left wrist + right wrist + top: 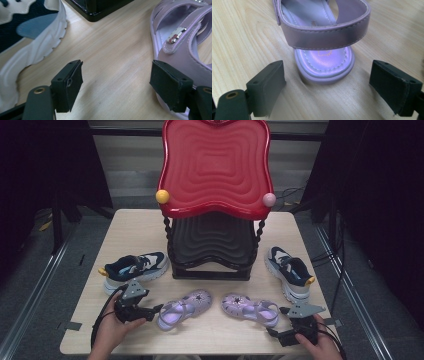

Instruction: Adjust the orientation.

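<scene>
While both sets of jaws stand open and empty, the left gripper [116, 83] is set askew of the left sandal [180, 47] — only its near edge may be pinched. The right gripper [327, 87] is lined up on the right sandal [324, 37] — its soft heel strap may be folded under a grip.

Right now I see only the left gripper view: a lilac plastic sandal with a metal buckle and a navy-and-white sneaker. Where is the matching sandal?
Observer: The second lilac sandal lies to the right of yours, and the two toes point toward each other.
Operator: Does the right gripper hold it?
Observer: No. The right gripper is open just behind that sandal's heel and does not touch it.
Operator: And the other sneaker?
Observer: The second navy-and-white sneaker sits to the right of the two-tier rack with a red top tray.
</scene>
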A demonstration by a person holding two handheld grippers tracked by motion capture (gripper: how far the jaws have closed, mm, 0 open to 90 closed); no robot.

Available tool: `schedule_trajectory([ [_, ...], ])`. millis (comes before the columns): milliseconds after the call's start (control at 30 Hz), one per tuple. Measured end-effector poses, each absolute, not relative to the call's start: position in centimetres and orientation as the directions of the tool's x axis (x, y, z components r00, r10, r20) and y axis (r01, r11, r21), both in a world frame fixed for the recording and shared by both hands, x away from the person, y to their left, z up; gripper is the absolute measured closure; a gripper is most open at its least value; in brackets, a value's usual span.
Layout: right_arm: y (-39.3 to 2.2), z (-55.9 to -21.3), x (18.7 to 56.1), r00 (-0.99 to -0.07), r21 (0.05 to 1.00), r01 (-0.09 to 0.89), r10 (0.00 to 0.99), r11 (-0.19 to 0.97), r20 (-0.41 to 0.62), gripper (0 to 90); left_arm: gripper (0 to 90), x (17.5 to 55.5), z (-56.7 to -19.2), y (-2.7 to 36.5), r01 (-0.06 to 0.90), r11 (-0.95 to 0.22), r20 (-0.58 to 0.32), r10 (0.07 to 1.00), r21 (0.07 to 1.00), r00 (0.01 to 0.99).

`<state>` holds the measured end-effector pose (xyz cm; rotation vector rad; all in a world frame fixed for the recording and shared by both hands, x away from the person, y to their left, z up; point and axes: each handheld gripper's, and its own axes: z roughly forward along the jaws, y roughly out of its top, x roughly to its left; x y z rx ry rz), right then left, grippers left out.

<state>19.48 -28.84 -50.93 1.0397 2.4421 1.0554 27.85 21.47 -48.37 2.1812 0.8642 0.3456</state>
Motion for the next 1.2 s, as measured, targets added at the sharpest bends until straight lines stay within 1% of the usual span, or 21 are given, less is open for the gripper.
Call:
schedule_trajectory([
  [100, -28.8, -50.9, 19.5, -0.7, 0.721, 0.506, 0.714, 0.473, 0.023, 12.2, 25.6, 27.8, -48.0, 22.0, 0.486, -0.46, -0.042, 0.693, 0.743, 0.72],
  [133, -28.8, -50.9, 19.5, -0.7, 0.721, 0.506, 0.714, 0.473, 0.023, 12.2, 25.6, 28.0, -47.9, 22.3, 0.495, -0.429, -0.065, 0.702, 0.755, 0.709],
  [200, -28.8, -50.9, 19.5, -0.7, 0.721, 0.506, 0.714, 0.473, 0.023, 12.2, 25.7, 28.0, -47.8, 22.4, 0.498, -0.422, -0.071, 0.705, 0.758, 0.706],
  [367, -28.8, -50.9, 19.5, -0.7, 0.722, 0.506, 0.714, 0.473, 0.023, 12.2, 25.9, 27.9, -47.0, 22.4, 0.474, -0.414, -0.07, 0.692, 0.777, 0.719],
  [433, -28.8, -50.9, 19.5, -0.7, 0.721, 0.506, 0.714, 0.473, 0.023, 12.2, 25.9, 27.8, -46.4, 22.3, 0.472, -0.385, -0.098, 0.684, 0.793, 0.723],
  [567, -28.8, -50.9, 19.5, -0.7, 0.721, 0.506, 0.714, 0.473, 0.023, 12.2, 25.9, 27.6, -45.8, 21.9, 0.448, -0.378, -0.093, 0.672, 0.81, 0.735],
  [700, -28.8, -50.9, 19.5, -0.7, 0.721, 0.506, 0.714, 0.473, 0.023, 12.2, 26.7, 27.3, -45.3, 21.5, 0.437, -0.347, -0.121, 0.652, 0.83, 0.749],
  [767, -28.8, -50.9, 19.5, -0.7, 0.721, 0.506, 0.714, 0.473, 0.023, 12.2, 27.5, 27.2, -45.2, 21.2, 0.441, -0.346, -0.132, 0.644, 0.828, 0.753],
  [867, -28.8, -50.9, 19.5, -0.7, 0.721, 0.506, 0.714, 0.473, 0.023, 12.2, 28.3, 27.0, -45.2, 20.8, 0.432, -0.363, -0.122, 0.633, 0.825, 0.765],
  [1200, -28.8, -50.9, 19.5, -0.7, 0.721, 0.506, 0.714, 0.473, 0.023, 12.2, 30.8, 26.9, -45.5, 19.7, 0.431, -0.388, -0.127, 0.607, 0.815, 0.785],
])
